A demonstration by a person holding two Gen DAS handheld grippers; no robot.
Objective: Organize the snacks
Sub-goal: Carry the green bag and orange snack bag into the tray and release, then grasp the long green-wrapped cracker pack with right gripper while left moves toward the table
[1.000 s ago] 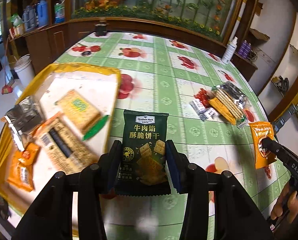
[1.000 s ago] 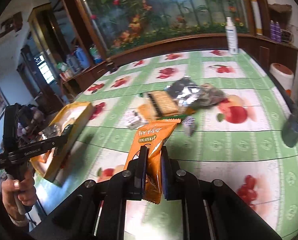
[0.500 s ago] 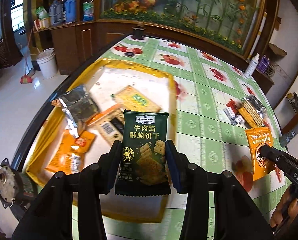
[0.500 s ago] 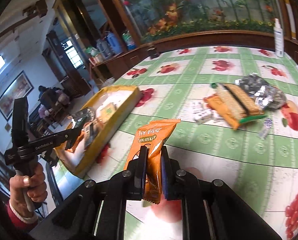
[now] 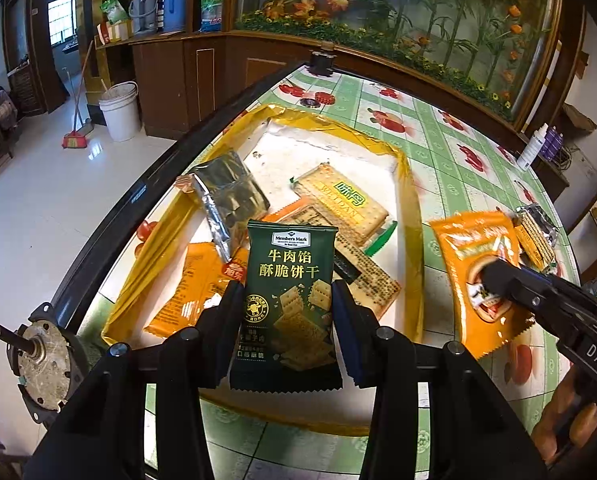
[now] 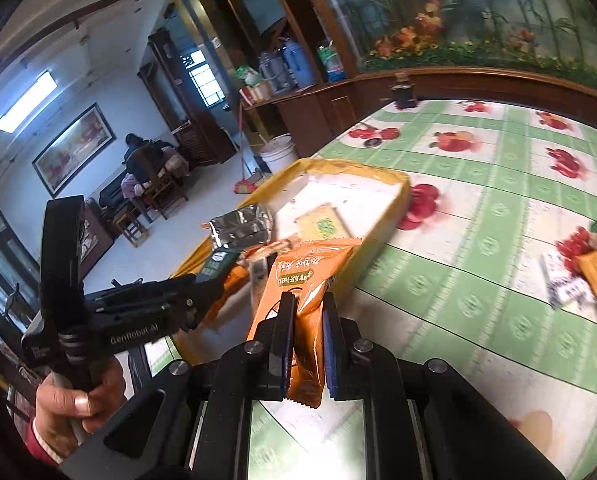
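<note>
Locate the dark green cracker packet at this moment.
The dark green cracker packet is clamped upright in the left gripper, centre of the left wrist view, above the near end of the yellow tray holding other snacks.

We are in the living and dining room of a home. The tabletop [image 5: 450,152] wears a green-checked plastic cloth printed with red fruit, and dark wooden cabinets [image 5: 186,76] line the wall beneath a large glass-fronted panel of orange flowers and bamboo [image 5: 398,4]. Blue and grey thermos flasks [image 5: 158,8] stand on the cabinet top. On the glossy white tiled floor [image 5: 30,184] we see a white plastic bucket [image 5: 120,110] and a red broom [image 5: 74,140]. A framed landscape painting [image 6: 72,148] hangs beside wooden chairs [image 6: 154,188].
</note>
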